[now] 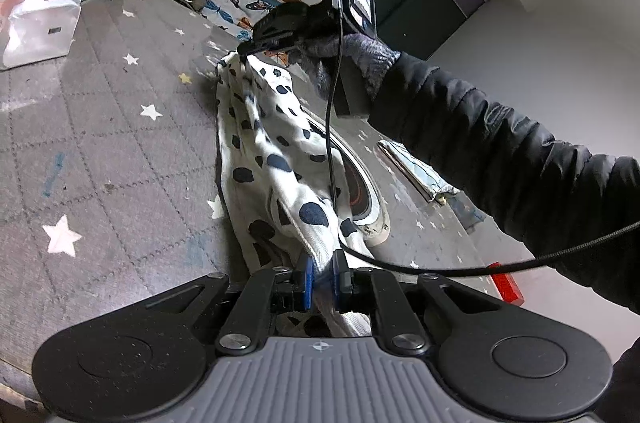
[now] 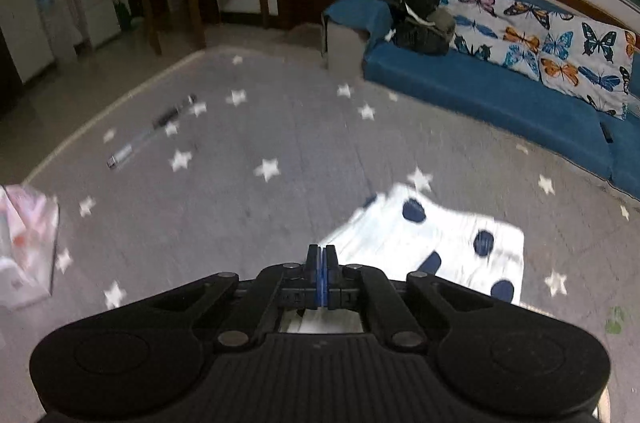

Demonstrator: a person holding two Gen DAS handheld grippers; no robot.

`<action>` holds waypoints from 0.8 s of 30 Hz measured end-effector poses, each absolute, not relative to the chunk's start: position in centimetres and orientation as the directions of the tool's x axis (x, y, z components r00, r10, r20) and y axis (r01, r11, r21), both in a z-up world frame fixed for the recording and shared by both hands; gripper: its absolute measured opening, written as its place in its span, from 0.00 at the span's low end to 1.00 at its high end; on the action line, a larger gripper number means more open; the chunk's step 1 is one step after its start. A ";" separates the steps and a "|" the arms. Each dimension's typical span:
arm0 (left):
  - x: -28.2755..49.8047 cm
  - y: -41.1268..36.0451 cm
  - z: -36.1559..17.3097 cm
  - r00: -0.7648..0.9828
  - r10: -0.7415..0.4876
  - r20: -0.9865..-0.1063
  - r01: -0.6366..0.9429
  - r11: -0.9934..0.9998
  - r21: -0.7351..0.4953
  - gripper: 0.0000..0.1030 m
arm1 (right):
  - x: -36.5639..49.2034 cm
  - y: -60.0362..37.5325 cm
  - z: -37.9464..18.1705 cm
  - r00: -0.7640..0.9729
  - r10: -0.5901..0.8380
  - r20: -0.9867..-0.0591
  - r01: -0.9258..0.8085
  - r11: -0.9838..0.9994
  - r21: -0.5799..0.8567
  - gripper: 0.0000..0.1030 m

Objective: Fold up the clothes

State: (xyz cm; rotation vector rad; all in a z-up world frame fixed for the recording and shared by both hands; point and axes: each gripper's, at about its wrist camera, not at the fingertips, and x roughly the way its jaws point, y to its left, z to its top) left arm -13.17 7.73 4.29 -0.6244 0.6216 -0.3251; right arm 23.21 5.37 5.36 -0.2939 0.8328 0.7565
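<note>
While the spotted cloth hangs stretched between both tongs, we record its position as lifted above the grey star-patterned mat, with its lower folds trailing toward that surface. Our left tongs are closed tight on one end of the fabric, which bunches between the blue pads. The right tongs, seen from the left wrist view, pinch the far end, and a gloved hand holds that tool. From the right wrist view, the right tongs show their pads pressed together with almost no gap, and white cloth with dark spots spreads below and beside them.

We judge the garment to be light, thin and limp: it sags and twists into a rope between the two grips and keeps no shape of its own. It should not slip readily from rubber pads, yet a single layer could pull free under tension. Holds are best taken at corners or along a hem, where the fabric is doubled. A white bag and a pen lie on the mat well apart from the cloth.
</note>
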 end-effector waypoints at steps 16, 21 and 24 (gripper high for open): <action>-13.2 7.6 3.6 0.760 -0.426 -0.491 0.066 0.803 -0.593 0.14 | 22.5 4.0 6.5 0.400 0.513 -0.759 -0.734 0.676 0.070 0.07; -13.6 7.6 4.0 0.757 -0.425 -0.496 0.068 0.807 -0.587 0.19 | 21.4 0.5 8.8 0.436 0.487 -0.757 -0.744 0.668 0.002 0.08; -13.5 7.5 4.1 0.754 -0.419 -0.506 0.054 0.807 -0.588 0.21 | 20.3 -2.4 9.5 0.450 0.465 -0.762 -0.747 0.664 -0.036 0.17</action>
